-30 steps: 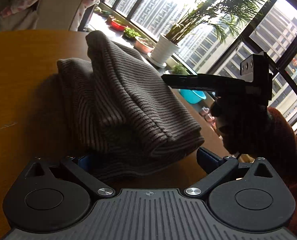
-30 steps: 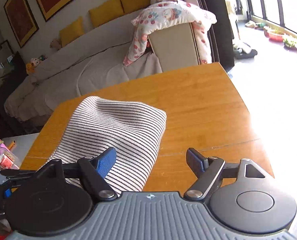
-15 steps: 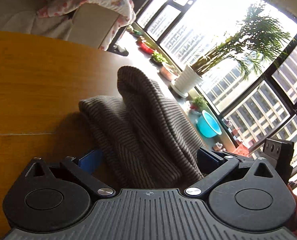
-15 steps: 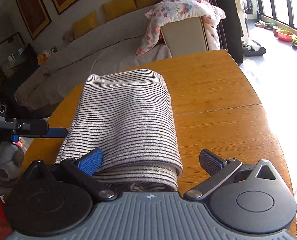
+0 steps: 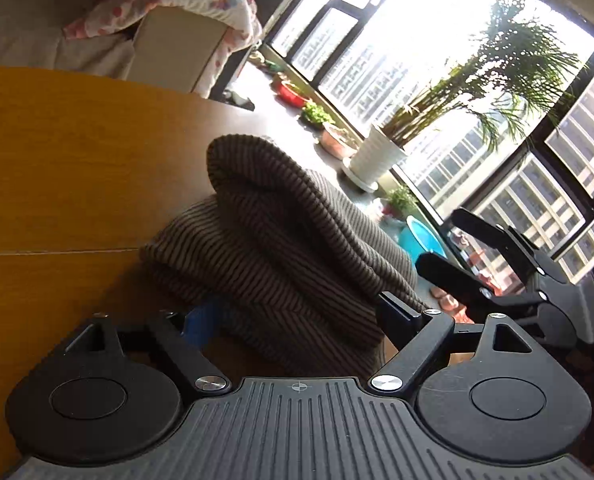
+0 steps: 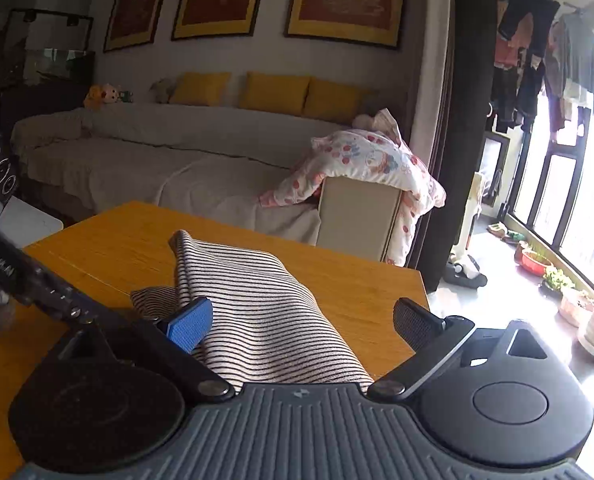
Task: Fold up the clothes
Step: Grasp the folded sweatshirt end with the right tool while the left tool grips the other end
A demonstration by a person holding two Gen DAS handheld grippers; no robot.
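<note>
Currently the left gripper [image 5: 297,316] is closing, spread around the folded striped garment [image 5: 281,240]. Right gripper [image 6: 301,320] likewise closes, garment between unpressed pads.

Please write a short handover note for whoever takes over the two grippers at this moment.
Left gripper: jaws closing around the near end of the striped knit garment; pads not clearly pressing yet.
Right gripper: jaws closing slightly from wide, garment between them, its right pad clear of the cloth.
Garment: a folded, bunched bundle on the wooden table, one corner sticking up.
Done: folded over at least once, judging by the layers.
Left: likely flatten the raised corner and square up the bundle.
</note>
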